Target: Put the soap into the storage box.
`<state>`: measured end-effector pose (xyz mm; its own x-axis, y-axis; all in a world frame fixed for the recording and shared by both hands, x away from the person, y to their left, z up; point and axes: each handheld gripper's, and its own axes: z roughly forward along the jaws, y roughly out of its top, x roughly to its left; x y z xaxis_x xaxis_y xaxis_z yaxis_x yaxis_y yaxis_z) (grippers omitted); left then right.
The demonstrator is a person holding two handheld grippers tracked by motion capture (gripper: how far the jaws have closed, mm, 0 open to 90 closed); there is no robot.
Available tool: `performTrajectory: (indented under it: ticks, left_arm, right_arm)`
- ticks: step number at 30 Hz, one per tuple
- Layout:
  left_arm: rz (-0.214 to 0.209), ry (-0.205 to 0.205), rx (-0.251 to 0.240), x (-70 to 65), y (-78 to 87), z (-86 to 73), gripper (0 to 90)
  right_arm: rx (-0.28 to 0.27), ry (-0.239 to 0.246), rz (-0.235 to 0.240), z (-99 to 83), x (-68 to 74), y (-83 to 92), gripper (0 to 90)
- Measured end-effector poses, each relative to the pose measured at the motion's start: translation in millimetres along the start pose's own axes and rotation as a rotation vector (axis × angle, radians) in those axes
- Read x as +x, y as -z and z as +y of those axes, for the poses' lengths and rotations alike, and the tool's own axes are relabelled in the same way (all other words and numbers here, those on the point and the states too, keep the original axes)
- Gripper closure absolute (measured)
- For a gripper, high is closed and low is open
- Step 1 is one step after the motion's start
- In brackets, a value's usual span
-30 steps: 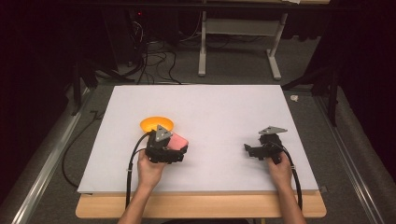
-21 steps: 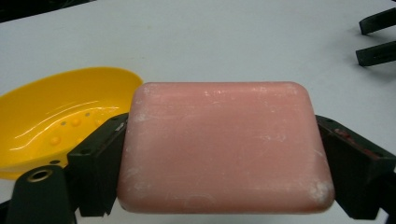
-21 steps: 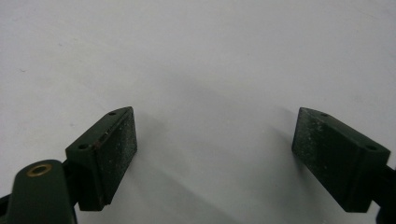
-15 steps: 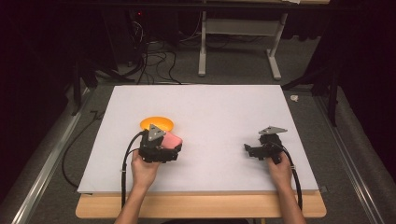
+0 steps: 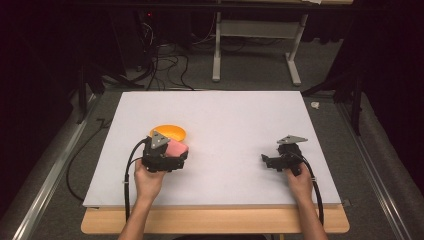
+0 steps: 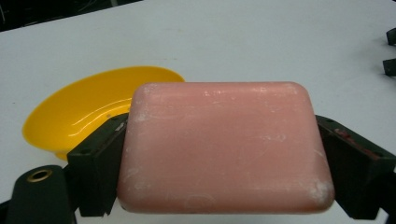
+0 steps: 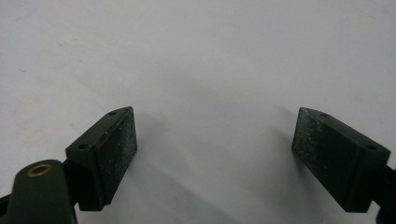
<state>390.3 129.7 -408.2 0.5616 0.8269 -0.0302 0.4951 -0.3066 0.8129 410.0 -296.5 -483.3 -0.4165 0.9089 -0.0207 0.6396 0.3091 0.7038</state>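
Pink soap bar (image 6: 224,147) in left gripper (image 6: 224,163) jaws | hides yellow dish (image 6: 88,109) rim

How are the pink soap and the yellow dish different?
The pink soap is a flat-sided block with rounded corners; the yellow dish is a round, hollow bowl. The soap is clamped in the left gripper; the dish rests on the white table. The soap looks dull and scuffed; the dish looks shiny.

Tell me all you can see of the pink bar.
The pink bar is a rounded rectangular block, soap-like, matte with pale scuffs. It lies flat between the left gripper's jaws, which clamp its two short ends. It sits just in front of the yellow dish, above the white table.
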Motion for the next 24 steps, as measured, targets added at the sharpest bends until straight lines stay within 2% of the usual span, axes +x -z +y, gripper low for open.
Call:
performTrajectory:
  ticks: [12, 24]
  left_arm:
    - [0.026, 0.043, -0.010, 15.0, 3.7, 3.6, 13.8]
    - [0.053, 0.057, 0.003, 26.2, 0.8, 12.3, 13.8]
  right_arm:
    - [0.000, 0.000, 0.000, 0.0, 0.0, 0.0, 14.6]
    - [0.000, 0.000, 0.000, 0.0, -0.1, 0.0, 14.6]
